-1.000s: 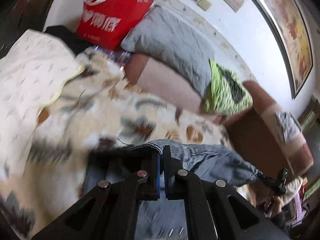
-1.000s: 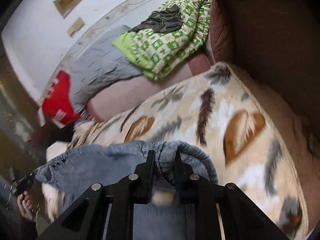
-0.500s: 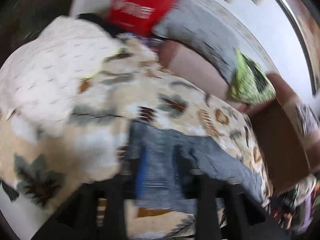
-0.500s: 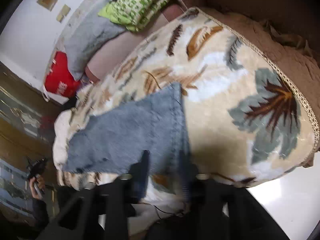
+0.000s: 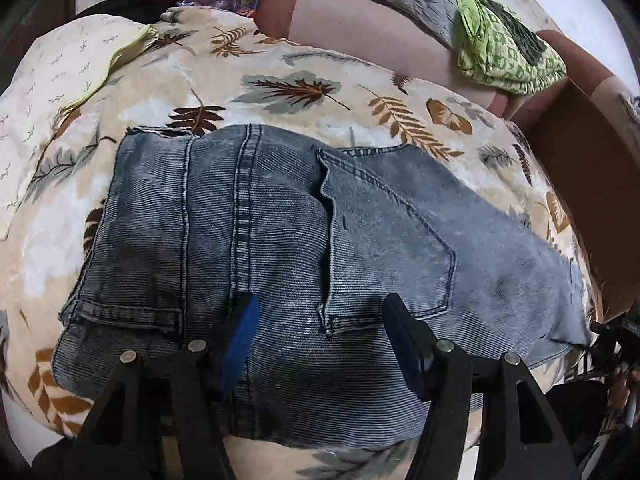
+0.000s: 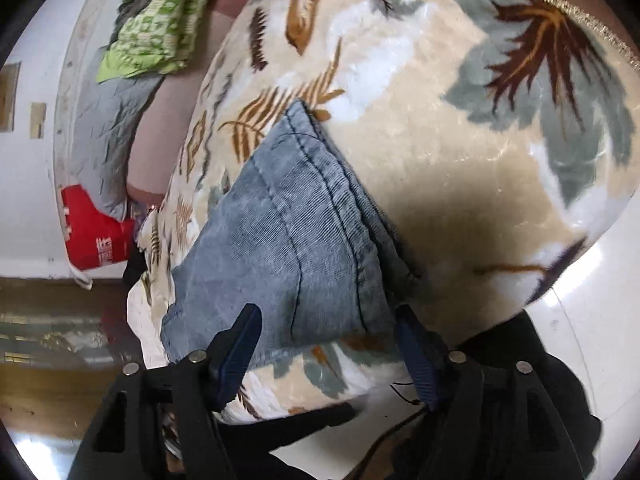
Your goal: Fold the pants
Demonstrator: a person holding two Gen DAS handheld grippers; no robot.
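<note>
Since a second ago the pants (image 5: 280,240) have gone from pinched and lifted in both grippers to lying flat, folded, on the leaf-print blanket (image 5: 304,80). Bare blanket surrounds the denim far and left; on the right it runs out to a corded edge (image 6: 592,20), with white floor (image 6: 580,340) below. The left gripper (image 5: 320,320) hovers over the near part of the pants, jaws wide and opening, pressing nothing. The right gripper (image 6: 328,332) straddles the near right corner, jaws closing, pads clear of the cloth.
</note>
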